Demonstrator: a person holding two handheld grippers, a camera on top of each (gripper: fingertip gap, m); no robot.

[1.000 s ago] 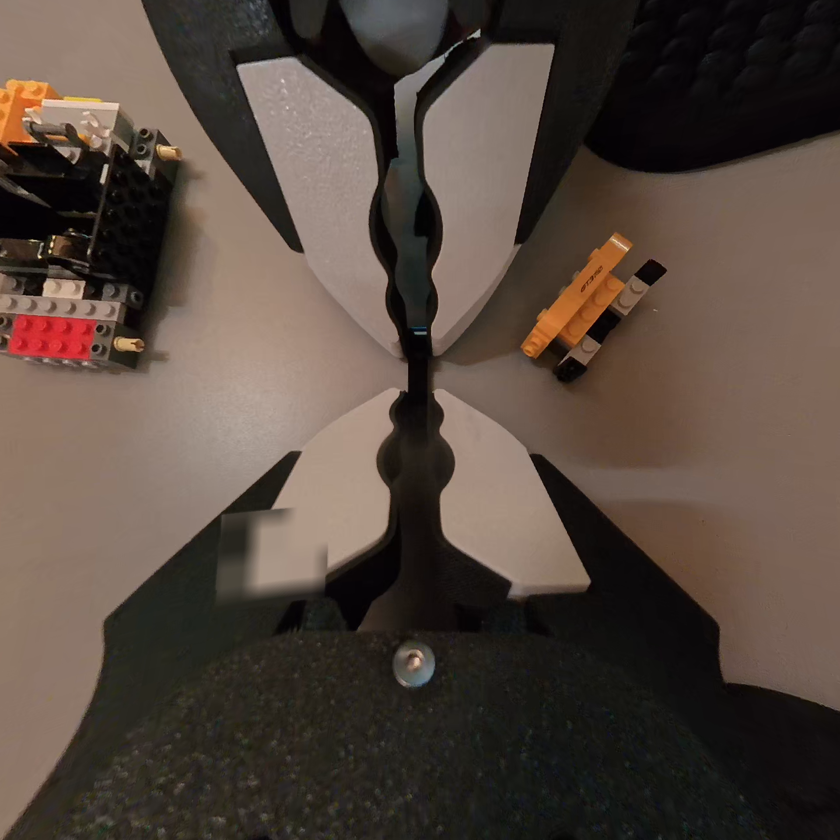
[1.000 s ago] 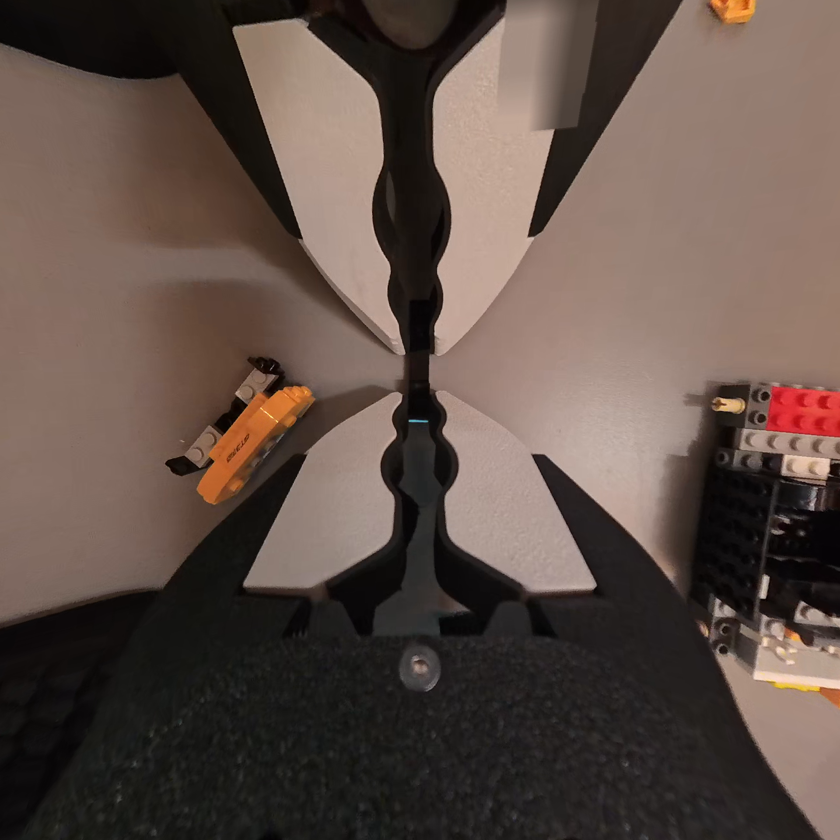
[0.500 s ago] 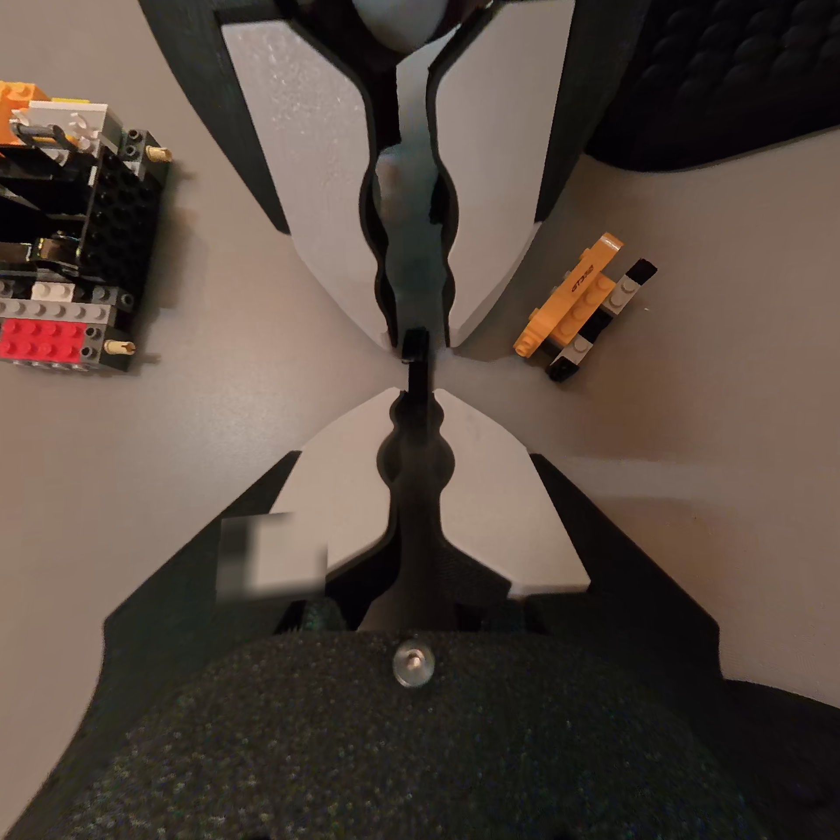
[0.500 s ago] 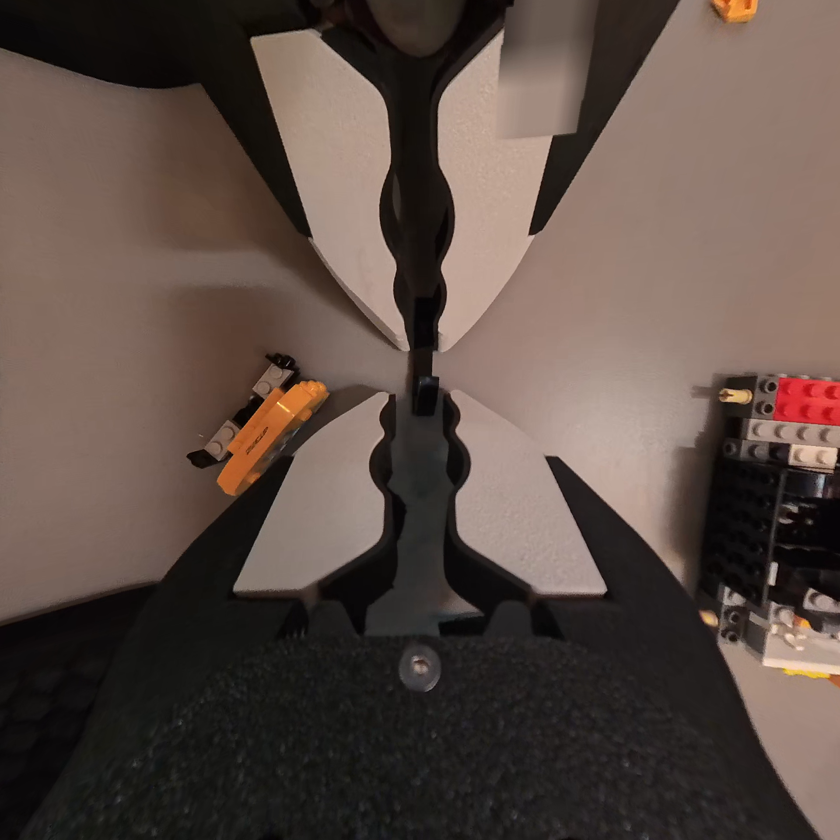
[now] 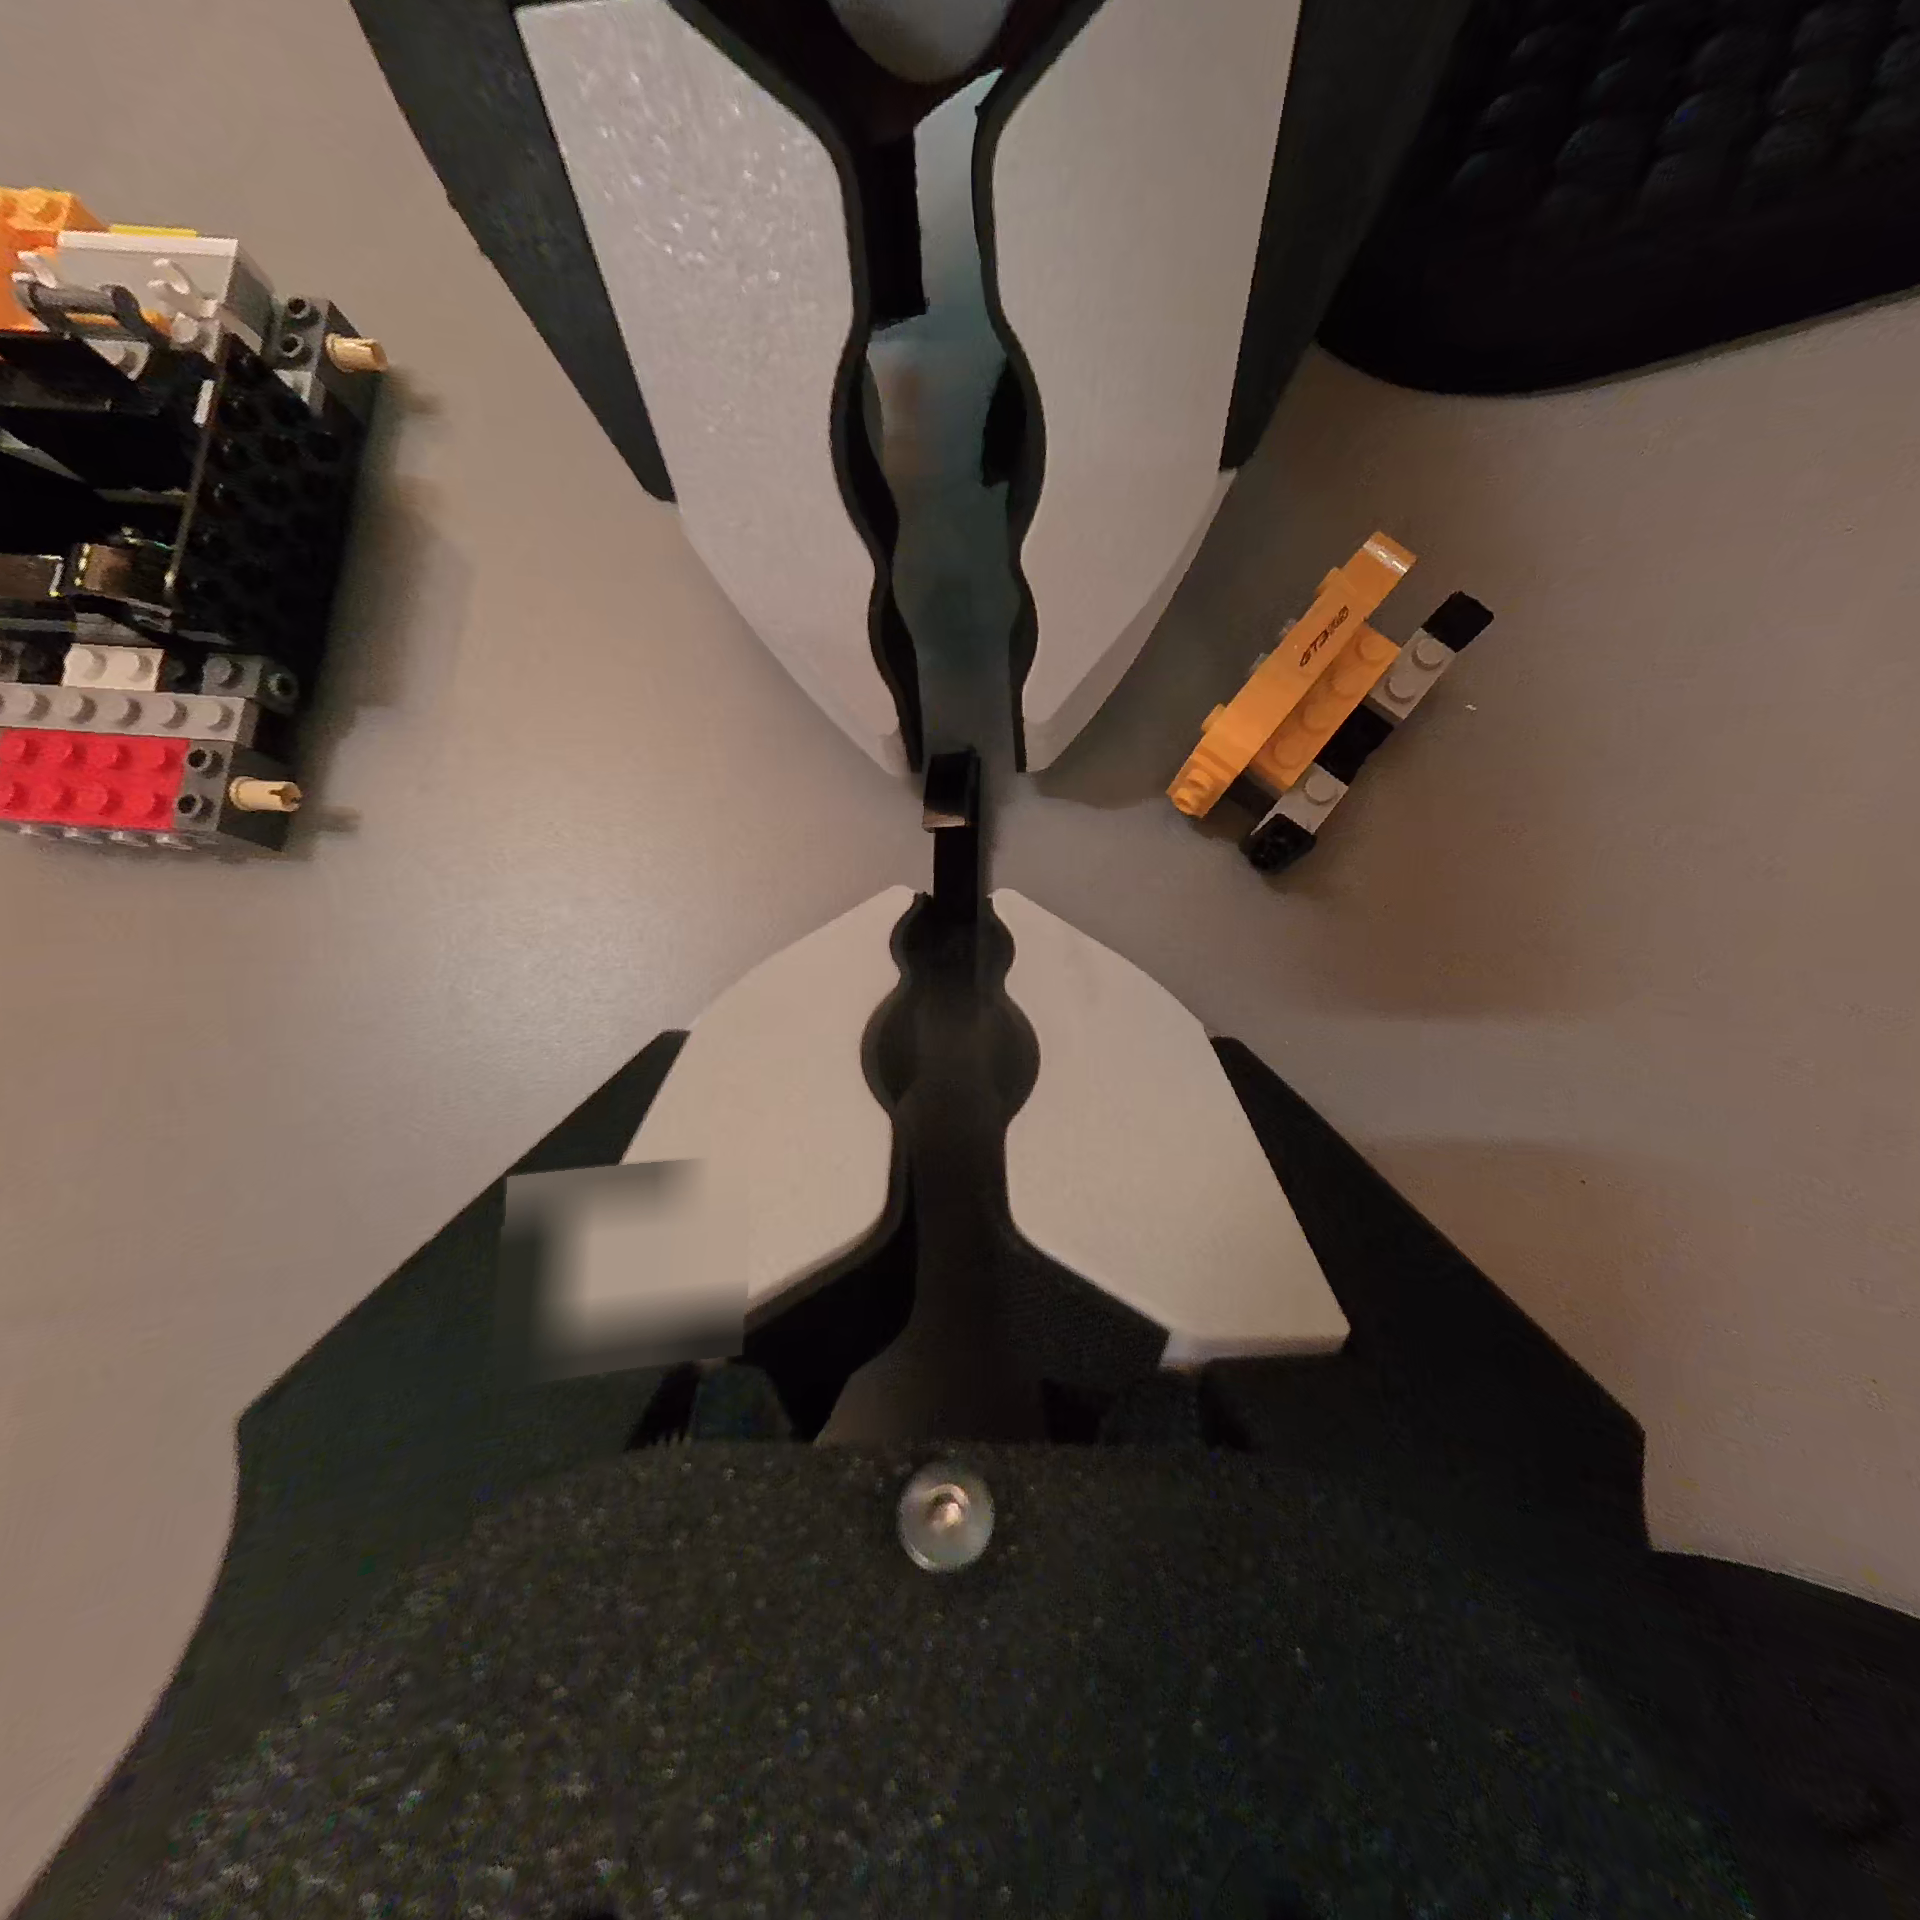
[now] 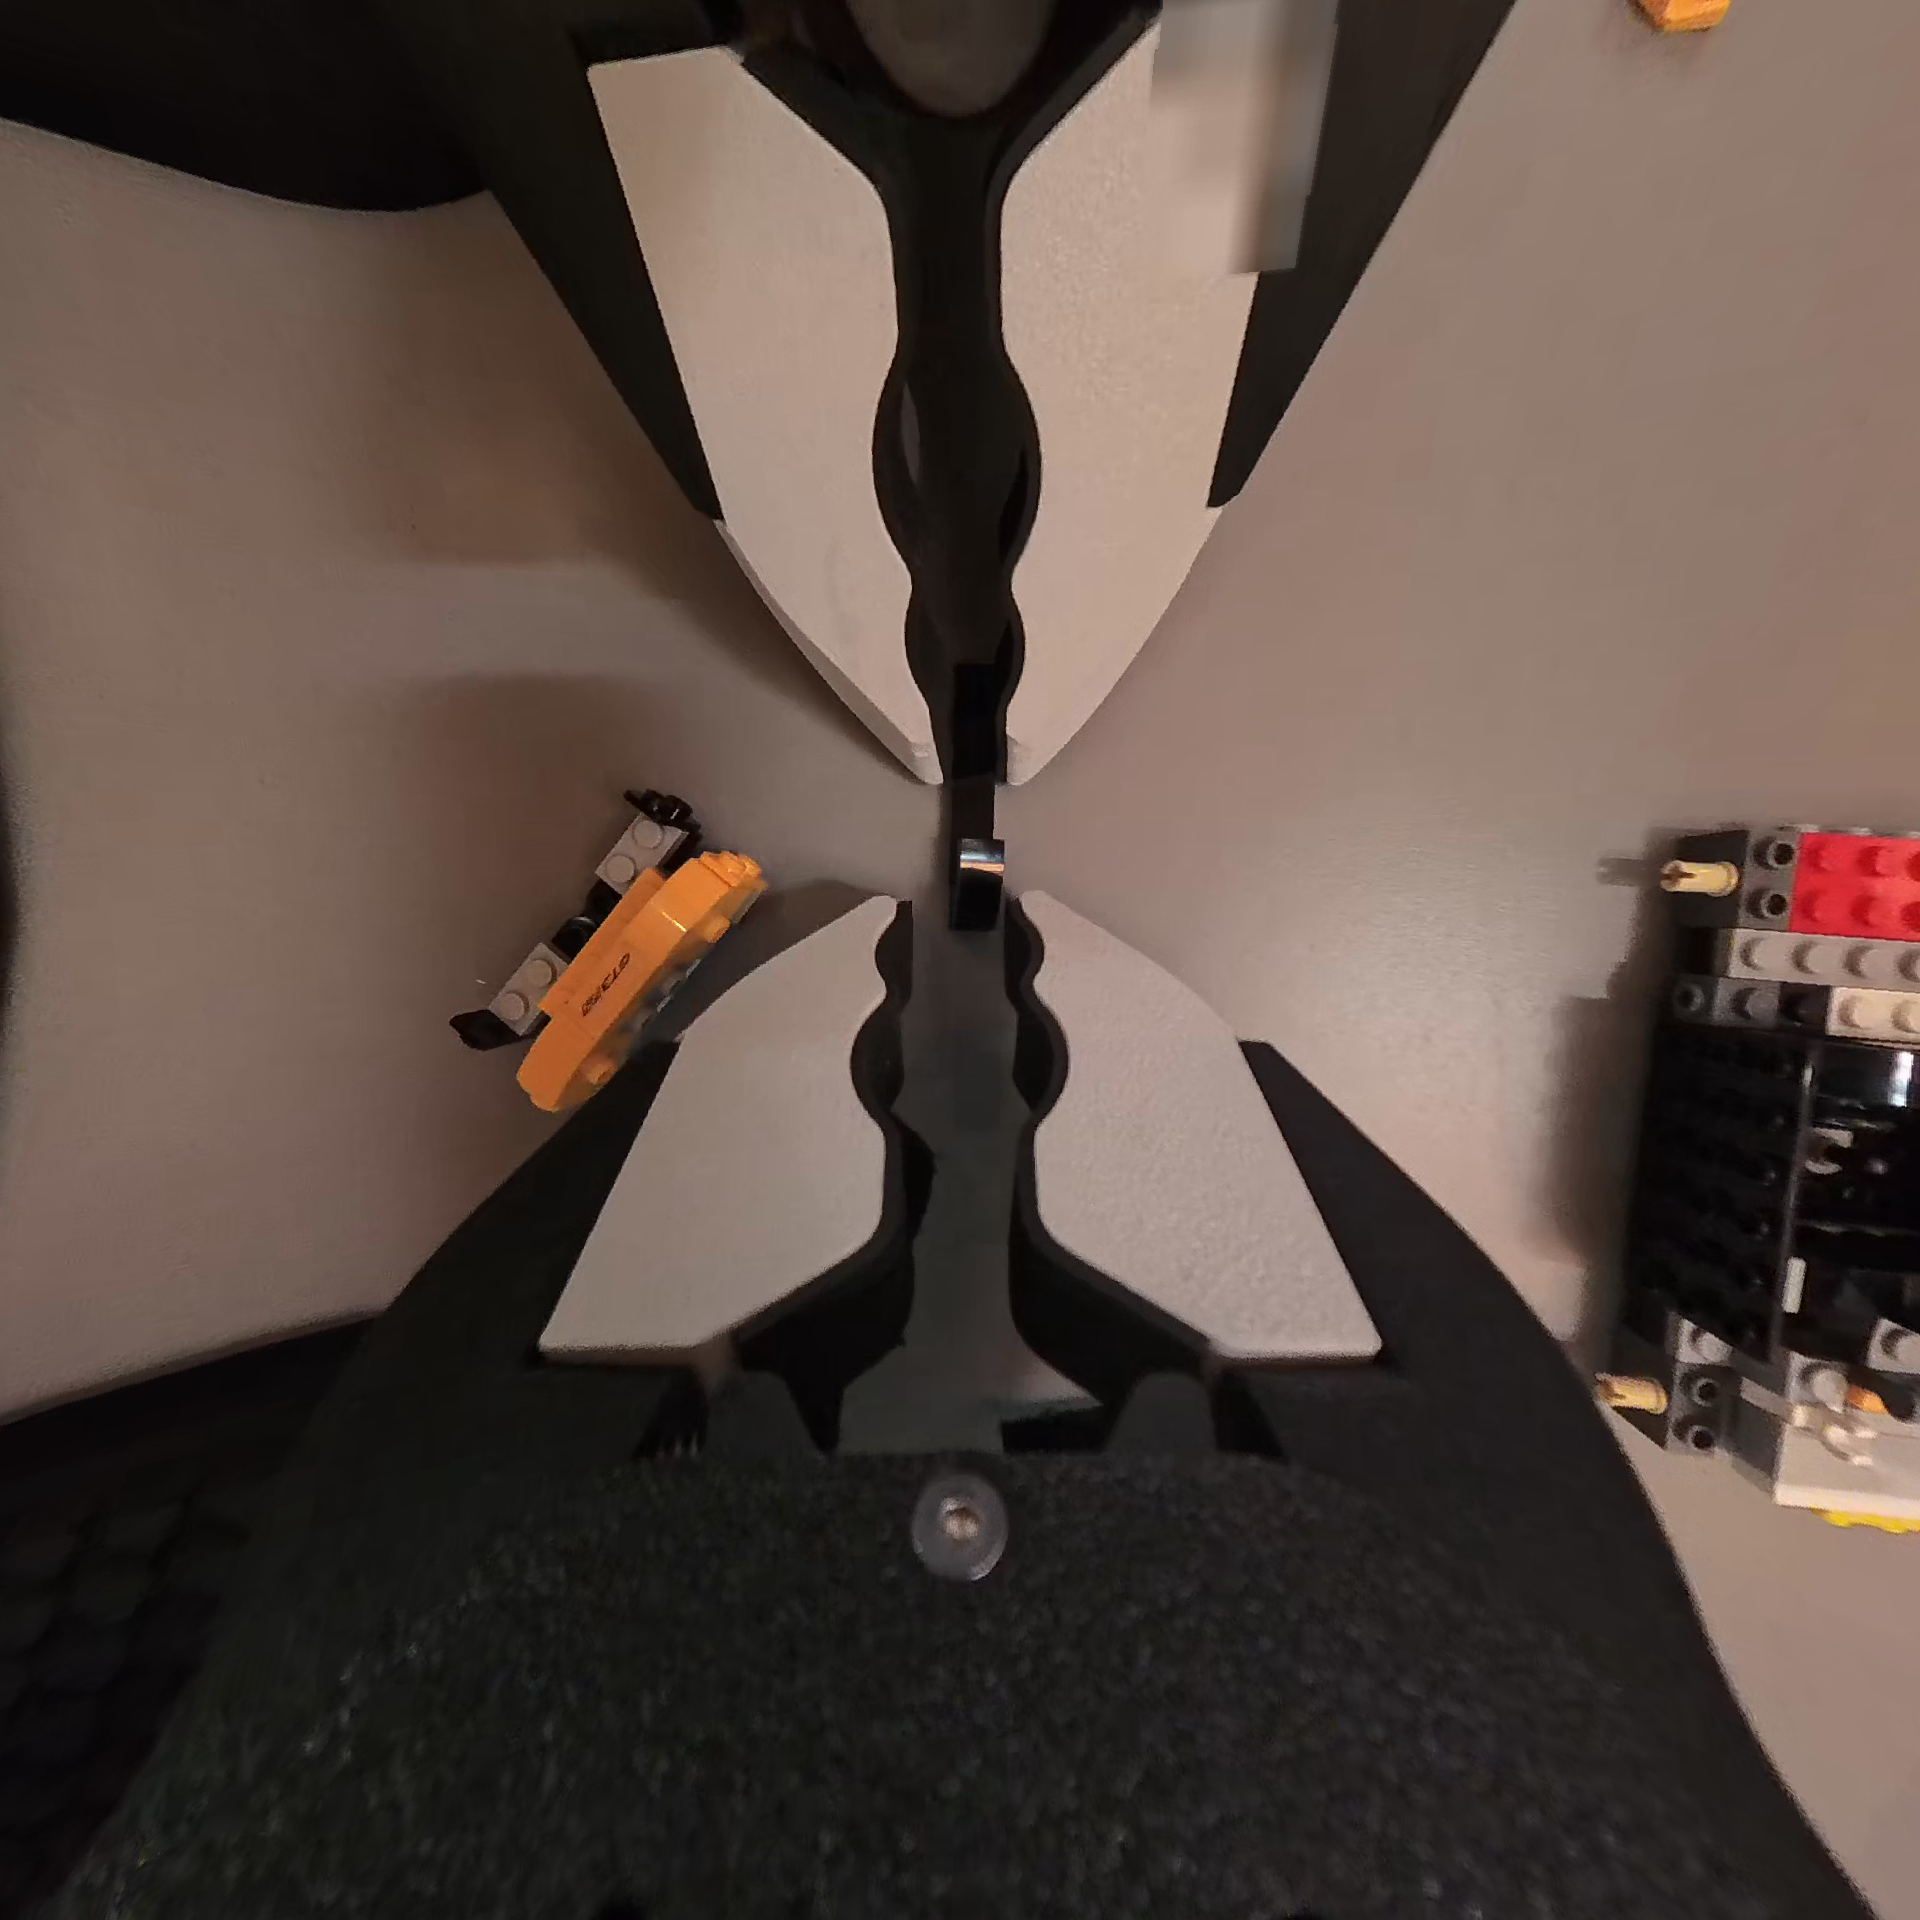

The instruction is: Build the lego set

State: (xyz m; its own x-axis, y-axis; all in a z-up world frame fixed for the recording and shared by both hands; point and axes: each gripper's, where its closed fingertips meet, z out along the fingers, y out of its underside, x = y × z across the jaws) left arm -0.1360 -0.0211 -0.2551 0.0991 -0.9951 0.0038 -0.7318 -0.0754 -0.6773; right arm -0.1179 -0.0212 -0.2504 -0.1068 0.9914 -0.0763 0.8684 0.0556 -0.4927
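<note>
Left tool (image 5: pixel 956 899) clamped on a black brick (image 5: pixel 951 821), tip to tip with right tool (image 6: pixel 961 914), parted and free of it. Above grey counter (image 5: pixel 520 1039), between car body (image 5: pixel 145 561) and orange piece (image 5: pixel 1320 686).

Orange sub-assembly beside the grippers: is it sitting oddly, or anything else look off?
The orange sub-assembly lies askew on the grey table, angled against the black chassis build, apart from it. One stray orange piece sits at the frame edge. No damage visible.

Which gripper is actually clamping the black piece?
The left gripper: shut on the black piece. The right gripper has its fingers parted around the other end.
</note>
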